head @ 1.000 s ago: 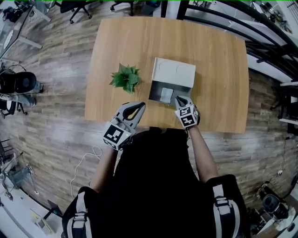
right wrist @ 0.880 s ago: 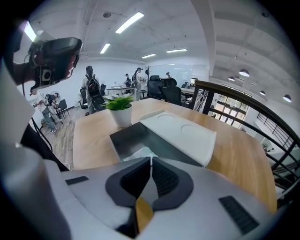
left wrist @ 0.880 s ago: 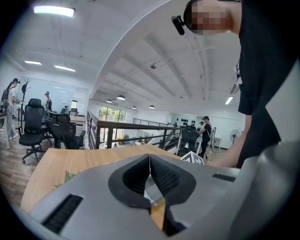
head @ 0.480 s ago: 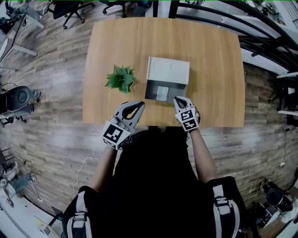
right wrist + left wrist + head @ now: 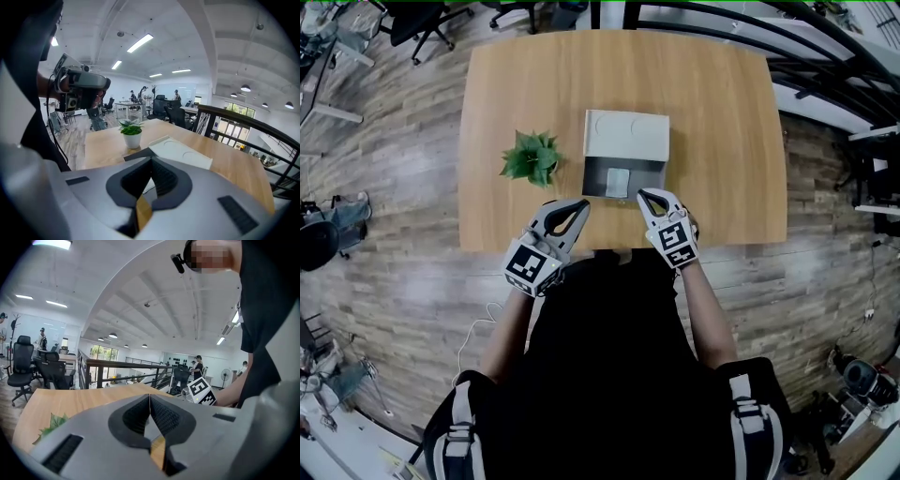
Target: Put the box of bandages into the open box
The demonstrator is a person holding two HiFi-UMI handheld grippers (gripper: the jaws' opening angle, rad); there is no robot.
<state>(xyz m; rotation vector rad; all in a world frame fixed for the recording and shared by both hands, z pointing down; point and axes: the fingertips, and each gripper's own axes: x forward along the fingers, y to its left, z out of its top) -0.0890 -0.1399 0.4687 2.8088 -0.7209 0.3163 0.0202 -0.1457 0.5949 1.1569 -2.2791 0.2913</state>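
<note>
A wooden table (image 5: 712, 141) carries the open box (image 5: 591, 178), whose pale lid (image 5: 626, 136) is folded back flat on the far side. The bandage box (image 5: 619, 181) lies inside the dark tray of the open box, flat, near its middle. A small potted plant (image 5: 530, 157) stands just left of the open box, apart from it.

The right hand-held gripper (image 5: 642, 193) is at the near right corner of the open box; whether it touches the wall cannot be told. In the right gripper view its 2 jaws are pressed together at the tips with nothing between them (image 5: 151, 159). Beyond them that view shows the lid (image 5: 180, 152), the plant (image 5: 131, 133) in its white pot and the table (image 5: 234, 168).

The left hand-held gripper (image 5: 584, 202) hangs over the near edge of the table, short of the open box and below the plant. In the left gripper view its 2 jaws meet at the tips and hold nothing (image 5: 149, 397). That view also shows some plant leaves (image 5: 51, 425) at lower left, the table (image 5: 70, 399) and the marker cube (image 5: 201, 391) of the right hand-held gripper.

Office chairs (image 5: 431, 19) stand on the wood floor (image 5: 384, 234) beyond the table's far left corner, and a dark railing (image 5: 825, 56) runs past its right side.
</note>
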